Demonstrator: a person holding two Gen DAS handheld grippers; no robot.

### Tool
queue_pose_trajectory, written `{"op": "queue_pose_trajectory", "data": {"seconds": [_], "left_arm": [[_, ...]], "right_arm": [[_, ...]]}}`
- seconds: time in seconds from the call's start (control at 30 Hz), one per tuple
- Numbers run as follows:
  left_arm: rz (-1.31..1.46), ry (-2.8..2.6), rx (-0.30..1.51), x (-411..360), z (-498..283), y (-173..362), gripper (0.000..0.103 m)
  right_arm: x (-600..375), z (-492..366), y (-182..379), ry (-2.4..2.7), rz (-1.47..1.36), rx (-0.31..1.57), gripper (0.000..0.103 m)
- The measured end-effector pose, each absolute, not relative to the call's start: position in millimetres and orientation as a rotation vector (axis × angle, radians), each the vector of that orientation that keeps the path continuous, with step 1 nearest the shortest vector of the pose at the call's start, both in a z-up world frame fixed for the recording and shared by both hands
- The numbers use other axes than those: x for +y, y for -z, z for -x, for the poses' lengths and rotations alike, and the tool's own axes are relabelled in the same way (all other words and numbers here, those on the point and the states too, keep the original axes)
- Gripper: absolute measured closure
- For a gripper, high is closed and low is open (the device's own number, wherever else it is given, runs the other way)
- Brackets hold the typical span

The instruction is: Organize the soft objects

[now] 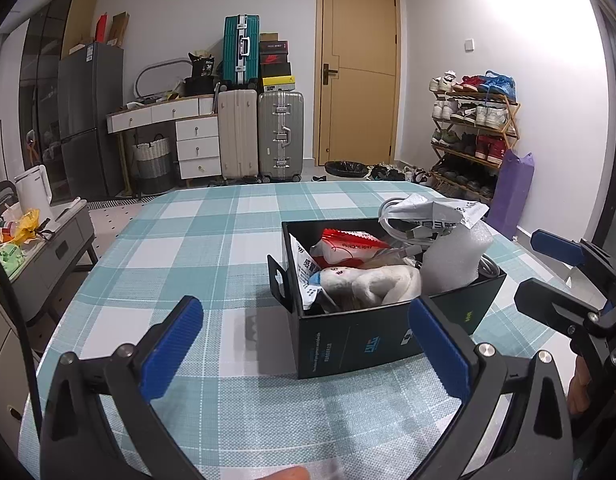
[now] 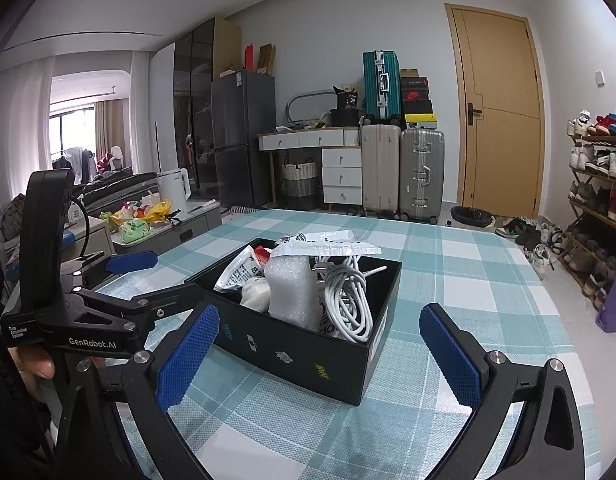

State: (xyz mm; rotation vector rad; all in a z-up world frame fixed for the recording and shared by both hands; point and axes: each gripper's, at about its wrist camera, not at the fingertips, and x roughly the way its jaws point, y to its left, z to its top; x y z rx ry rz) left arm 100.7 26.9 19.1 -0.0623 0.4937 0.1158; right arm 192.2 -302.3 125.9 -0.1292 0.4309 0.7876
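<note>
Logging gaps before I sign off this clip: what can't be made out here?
- Bottom of the black cardboard box: both views, hidden under the heaped contents.
- White plush toy: right wrist view, mostly behind the white bubble-wrap roll.
- Print on the white plastic pouch: both views, too small and crumpled.

Black box (image 1: 371,336) holds soft items
</note>
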Motion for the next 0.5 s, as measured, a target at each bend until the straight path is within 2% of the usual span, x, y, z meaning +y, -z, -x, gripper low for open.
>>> {"op": "queue_pose_trajectory", "data": {"seconds": [0.5], "left_arm": [[0.062, -0.115, 0.492, 27.5, -100.8, -18.9, 0.000]], "right_arm": [[-302.9, -192.8, -125.8, -0.788, 0.127, 0.431, 0.001]]}}
